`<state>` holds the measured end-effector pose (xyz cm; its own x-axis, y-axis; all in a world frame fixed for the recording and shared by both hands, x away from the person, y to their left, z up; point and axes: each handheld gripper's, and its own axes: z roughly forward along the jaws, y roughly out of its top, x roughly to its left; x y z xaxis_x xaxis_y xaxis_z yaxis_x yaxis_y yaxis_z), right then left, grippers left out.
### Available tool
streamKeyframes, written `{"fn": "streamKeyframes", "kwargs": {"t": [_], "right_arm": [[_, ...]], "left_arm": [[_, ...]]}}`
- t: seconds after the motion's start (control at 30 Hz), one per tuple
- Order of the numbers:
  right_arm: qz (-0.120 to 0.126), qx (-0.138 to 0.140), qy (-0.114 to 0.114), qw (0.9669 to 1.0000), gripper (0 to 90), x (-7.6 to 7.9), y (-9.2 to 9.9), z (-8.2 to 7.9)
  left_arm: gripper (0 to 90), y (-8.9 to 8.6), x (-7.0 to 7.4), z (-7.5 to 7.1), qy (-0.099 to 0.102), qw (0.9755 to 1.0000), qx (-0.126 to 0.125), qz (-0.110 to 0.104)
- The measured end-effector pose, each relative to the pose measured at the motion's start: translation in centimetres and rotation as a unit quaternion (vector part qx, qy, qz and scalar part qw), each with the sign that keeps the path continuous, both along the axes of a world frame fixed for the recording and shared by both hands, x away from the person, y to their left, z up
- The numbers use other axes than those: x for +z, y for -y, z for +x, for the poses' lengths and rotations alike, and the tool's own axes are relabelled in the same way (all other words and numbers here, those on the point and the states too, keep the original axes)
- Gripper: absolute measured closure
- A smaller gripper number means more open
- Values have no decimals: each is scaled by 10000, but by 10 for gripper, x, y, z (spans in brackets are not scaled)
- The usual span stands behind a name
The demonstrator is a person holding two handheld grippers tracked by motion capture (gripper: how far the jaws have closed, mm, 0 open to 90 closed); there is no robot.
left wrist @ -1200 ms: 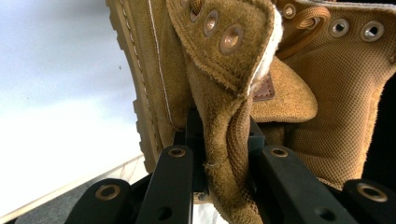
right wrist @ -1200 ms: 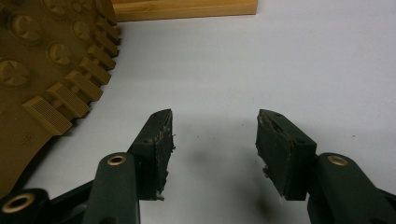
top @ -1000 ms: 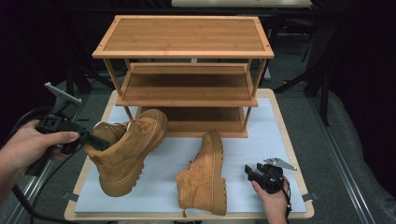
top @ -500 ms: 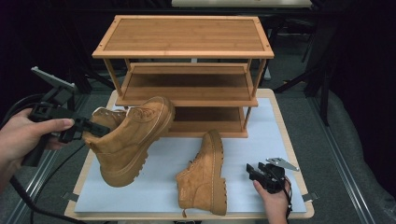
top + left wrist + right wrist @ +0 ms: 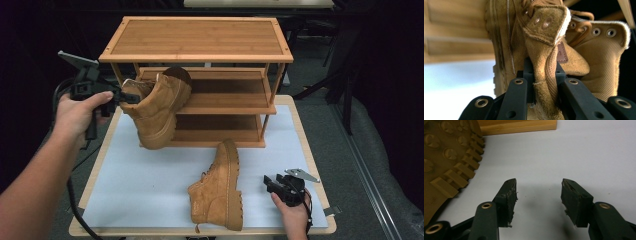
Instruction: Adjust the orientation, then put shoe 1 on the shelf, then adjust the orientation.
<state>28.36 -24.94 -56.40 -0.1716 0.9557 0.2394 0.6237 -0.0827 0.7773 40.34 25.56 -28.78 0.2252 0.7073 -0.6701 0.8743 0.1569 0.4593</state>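
A: Start with the biggest thing. What holds what?

B: The bamboo shoe rack (image 5: 200,37) stands at the far side of the white table (image 5: 145,185). Its top tier is bare, and I see nothing resting on the lower two shelves yet.

A: And the change?

B: A second ago the lifted boot (image 5: 157,107) hung low over the mat at the left. Now it has risen and travelled far and right, so its toe sits at the mouth of the middle shelf while the heel still hangs out in front of the rack. I judge this to be the loading step, about halfway for this boot: it needs to be slid in level so the sole clears the shelf edge.

A: What carries it?

B: The left gripper (image 5: 125,96), its jaws pinched tight on the suede collar at the boot's opening, as the left gripper view shows (image 5: 544,82).

A: The other boot?

B: The second boot (image 5: 220,190) lies on its side on the near part of the table, sole turned right, untouched.

A: And the smaller hand?

B: The right gripper (image 5: 272,182) rests just right of that sole, jaws spread apart and holding nothing (image 5: 537,200).
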Motion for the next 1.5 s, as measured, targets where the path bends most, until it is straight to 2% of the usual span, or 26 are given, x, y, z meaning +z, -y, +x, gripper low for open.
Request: {"fn": "streamKeyframes", "kwargs": {"t": [0.03,0.07,0.13,0.23,0.27,0.37,0.57,0.67,0.77,0.8,0.83,0.9,0.93,1.0,1.1,1.13,1.2,1.23,1.27,1.3,1.33,1.37,1.4,1.43,1.47,1.5], "right_arm": [[-16,-8,-71,10000,458,0,1,0],[35,3,-48,10000,458,0,2,0],[29,-16,-95,9999,458,-1,2,1],[56,24,-50,10000,458,0,1,1],[69,22,-5,10000,458,0,1,1],[101,19,-1,9999,457,0,1,1],[142,14,14,9999,453,0,1,1],[104,42,-39,9999,450,1,0,1],[89,44,12,9999,450,1,-1,1],[32,76,-70,9999,451,3,0,0],[76,81,35,9999,454,2,-1,0],[25,129,-36,9999,462,5,-1,-1],[8,120,70,9999,466,5,-1,-1],[-18,141,30,9999,474,8,-2,-2],[53,289,-20,9996,507,12,-5,-2],[72,360,53,9993,536,12,-7,-1],[-44,497,-36,9987,588,16,-10,-1],[-89,494,-21,9987,605,17,-12,-1],[2,601,42,9982,618,18,-13,1],[-78,587,-47,9982,651,22,-14,0],[31,709,-50,9975,665,24,-14,1],[-37,636,-20,9980,673,27,-15,1],[82,727,61,9973,679,29,-16,2],[46,772,-16,9970,680,33,-16,2],[123,918,14,9957,676,35,-17,3],[39,909,31,9958,669,39,-20,3]], "left_arm": [[796,7,-8,7,77,9997,237,-45],[794,13,-12,10,51,9996,290,24],[783,25,-18,15,49,9998,192,-51],[775,45,-11,12,202,9980,21,603],[772,45,-10,12,196,9978,46,629],[751,42,-14,10,175,9986,36,489],[617,39,-19,4,412,9984,-27,393],[488,34,-14,0,554,9984,-144,41],[487,30,-6,-11,774,9954,-347,436],[481,27,-4,-16,915,9941,-346,476],[483,23,-3,-21,1001,9934,-358,419],[494,16,-3,-31,1027,9930,-484,314],[495,12,-3,-36,1065,9926,-498,315],[495,4,-9,-46,1191,9907,-540,382],[526,-7,-31,-56,1175,9889,-556,722],[536,-10,-42,-57,1189,9876,-563,853],[538,-16,-70,-60,1118,9868,-531,1047],[538,-19,-84,-62,1148,9860,-503,1099],[536,-22,-98,-63,1236,9847,-455,1139],[526,-25,-111,-65,1289,9844,-376,1140],[521,-28,-125,-67,1386,9843,-305,1051],[506,-31,-138,-69,1507,9835,-255,970],[502,-34,-151,-70,1526,9838,-209,915],[489,-36,-163,-70,1502,9846,-156,884],[477,-39,-177,-71,1651,9812,-92,998],[471,-40,-184,-72,1785,9778,-102,1096]]}}
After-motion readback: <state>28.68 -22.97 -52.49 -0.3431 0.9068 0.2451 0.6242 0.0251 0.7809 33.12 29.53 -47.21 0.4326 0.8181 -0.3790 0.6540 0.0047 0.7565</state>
